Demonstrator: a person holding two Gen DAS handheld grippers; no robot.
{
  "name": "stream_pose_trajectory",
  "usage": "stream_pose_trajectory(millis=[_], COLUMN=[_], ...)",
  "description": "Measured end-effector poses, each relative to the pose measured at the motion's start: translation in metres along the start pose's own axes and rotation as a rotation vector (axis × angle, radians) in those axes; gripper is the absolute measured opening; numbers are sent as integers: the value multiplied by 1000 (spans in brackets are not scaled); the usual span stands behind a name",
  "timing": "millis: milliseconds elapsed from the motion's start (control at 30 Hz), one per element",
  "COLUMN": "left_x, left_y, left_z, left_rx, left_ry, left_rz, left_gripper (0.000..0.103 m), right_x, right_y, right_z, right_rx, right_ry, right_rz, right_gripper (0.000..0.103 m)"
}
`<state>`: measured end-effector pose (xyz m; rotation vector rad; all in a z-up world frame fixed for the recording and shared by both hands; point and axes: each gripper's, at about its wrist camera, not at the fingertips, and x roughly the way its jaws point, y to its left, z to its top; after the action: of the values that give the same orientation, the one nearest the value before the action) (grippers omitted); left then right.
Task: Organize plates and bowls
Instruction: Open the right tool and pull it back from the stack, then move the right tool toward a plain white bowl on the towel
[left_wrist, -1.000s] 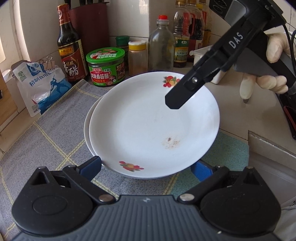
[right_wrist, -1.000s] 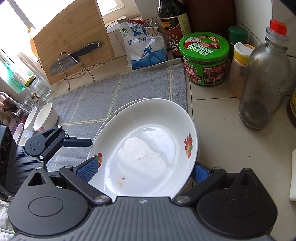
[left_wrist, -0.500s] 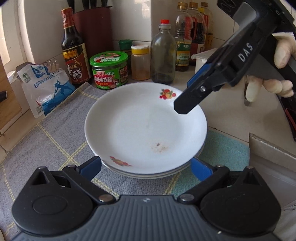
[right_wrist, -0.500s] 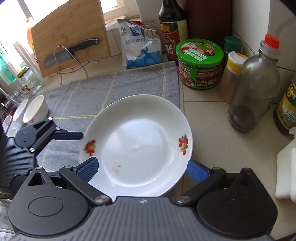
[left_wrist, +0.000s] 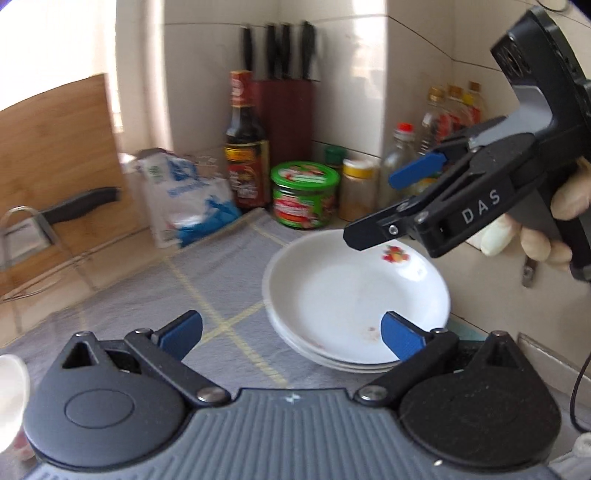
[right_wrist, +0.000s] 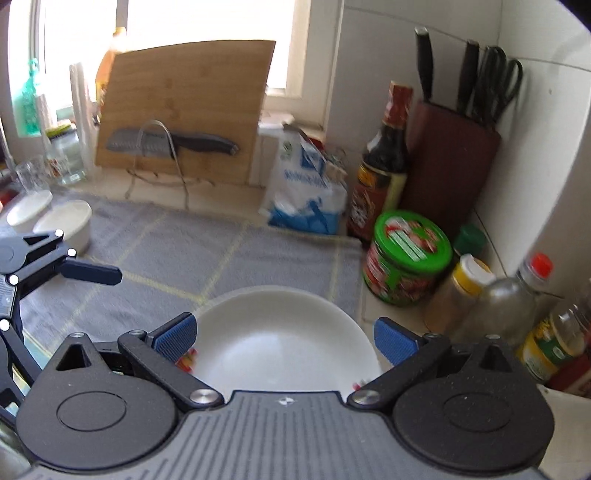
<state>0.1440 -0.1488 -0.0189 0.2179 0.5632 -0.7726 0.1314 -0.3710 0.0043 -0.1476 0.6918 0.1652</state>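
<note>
Plates (left_wrist: 354, 295) — three, to judge by the rims — are shown nested in one stack on the grey checked cloth (left_wrist: 207, 280) that covers the counter, just in front of the green-lidded jar (left_wrist: 304, 194). One second ago the top plate was held tilted over the lower ones between both tools; it is now seated level, and both tools have been drawn back and raised. The left tool (left_wrist: 291, 330) is seen wide apart and empty, its right pad overlapping the near rim in view, though contact cannot be confirmed. The right tool (right_wrist: 284, 332) is likewise spread wide with nothing between its pads, above the stack's near edge. The plate stage can be judged finished; the bowls remain.

Two white bowls (right_wrist: 64, 221) are seen side by side at the far left of the cloth, untouched; whether they touch cannot be told. A white rim is cut off at the left wrist view's lower-left edge and cannot be identified. Both views are motion-blurred — labels are illegible.
</note>
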Motion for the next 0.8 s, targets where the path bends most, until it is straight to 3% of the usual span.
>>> stream_pose_trajectory(millis=[100, 333, 800], left_x=[-20, -70, -181], left_y=[13, 52, 145], left_z=[-9, -45, -140], left_rx=[-45, -110, -143], left_ry=[-9, -19, 51], left_rz=[80, 181, 358], left_gripper=[102, 102, 102], right_x=[9, 22, 57], right_y=[17, 90, 249], right_z=[6, 9, 27], right_rx=[31, 5, -54], right_ry=[-32, -41, -21], right_rz=[11, 41, 270], right_gripper=[103, 103, 103])
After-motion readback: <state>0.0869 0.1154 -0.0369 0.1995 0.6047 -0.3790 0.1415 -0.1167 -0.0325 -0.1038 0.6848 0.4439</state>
